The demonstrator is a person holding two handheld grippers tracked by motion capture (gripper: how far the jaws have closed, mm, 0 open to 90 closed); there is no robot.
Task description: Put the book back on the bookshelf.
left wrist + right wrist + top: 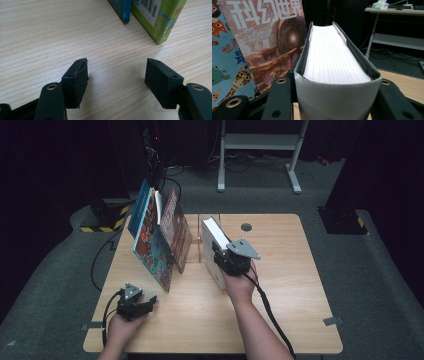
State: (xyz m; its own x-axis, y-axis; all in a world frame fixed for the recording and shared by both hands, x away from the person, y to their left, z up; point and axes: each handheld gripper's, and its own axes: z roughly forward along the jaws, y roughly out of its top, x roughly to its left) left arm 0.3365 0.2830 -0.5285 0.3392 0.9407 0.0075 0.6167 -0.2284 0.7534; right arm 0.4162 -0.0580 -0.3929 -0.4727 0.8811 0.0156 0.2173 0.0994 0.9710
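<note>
The right gripper [226, 254] has its fingers [280, 100] pinching the thick white book [334, 70] across its covers near the spine, holding it upright on the counter [280, 285], just right of the thin divider of a book stand [199, 240]. In the right gripper view the page block stands between the two grey covers, with the red magazine [274, 37] close beside it on the left. Two or three picture books [150, 240] lean at the left of the stand, tilted away from the white book.

The left gripper [145, 304] rests low on the counter near its front-left corner, fingers [76, 82] spread with nothing between them; a blue book edge [122, 10] and a green box-like book [162, 20] stand just ahead of it.

By my reading, the shelving is well along: the other books already stand in the rack, and the white book is at its place but not yet released. What remains is to settle it upright against the divider, let go, and perhaps straighten the leaning ones.
</note>
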